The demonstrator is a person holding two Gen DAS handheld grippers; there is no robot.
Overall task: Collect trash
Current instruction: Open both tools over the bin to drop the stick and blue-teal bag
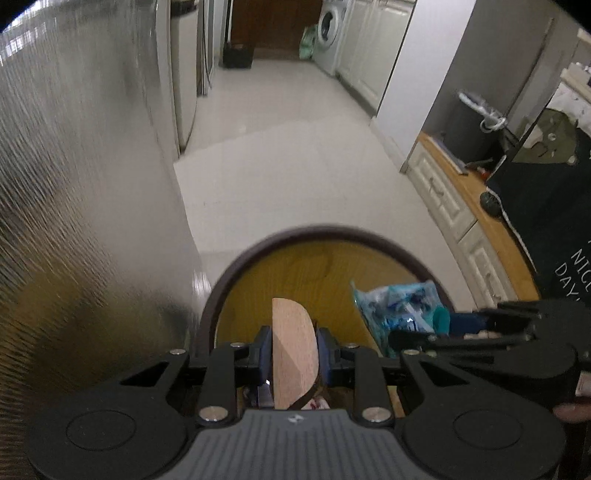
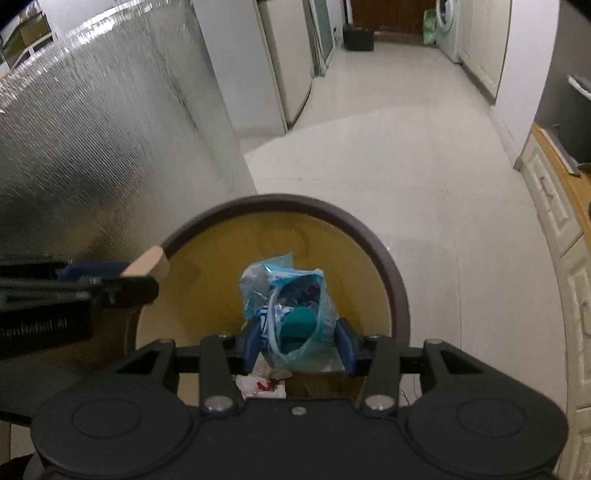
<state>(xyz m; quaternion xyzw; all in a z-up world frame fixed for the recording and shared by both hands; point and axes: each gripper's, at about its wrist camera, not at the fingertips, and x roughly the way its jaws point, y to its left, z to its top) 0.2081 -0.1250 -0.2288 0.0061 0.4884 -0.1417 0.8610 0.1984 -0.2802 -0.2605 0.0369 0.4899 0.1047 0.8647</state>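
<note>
A round bin with a dark rim (image 1: 325,230) (image 2: 280,201) and a yellow inside stands on the floor under both grippers. My left gripper (image 1: 294,338) is shut on a half-round piece of pale wood (image 1: 293,350), held upright over the bin's left side. My right gripper (image 2: 298,345) holds a crumpled blue plastic bag (image 2: 288,291) with a teal cap inside, its blue pads touching both sides, over the bin's middle. The bag (image 1: 391,306) and right gripper (image 1: 454,325) show in the left wrist view. The right wrist view shows the left gripper (image 2: 122,275) and wood (image 2: 151,260). Crumpled white paper with red stains (image 2: 262,386) lies in the bin.
A silvery foil-faced surface (image 1: 74,184) rises close on the left. White tiled floor (image 1: 295,166) runs ahead to a washing machine (image 1: 330,33) and a black box (image 1: 238,55). White cabinets with a wooden counter (image 1: 476,206) line the right, beside a person's dark printed clothing (image 1: 554,206).
</note>
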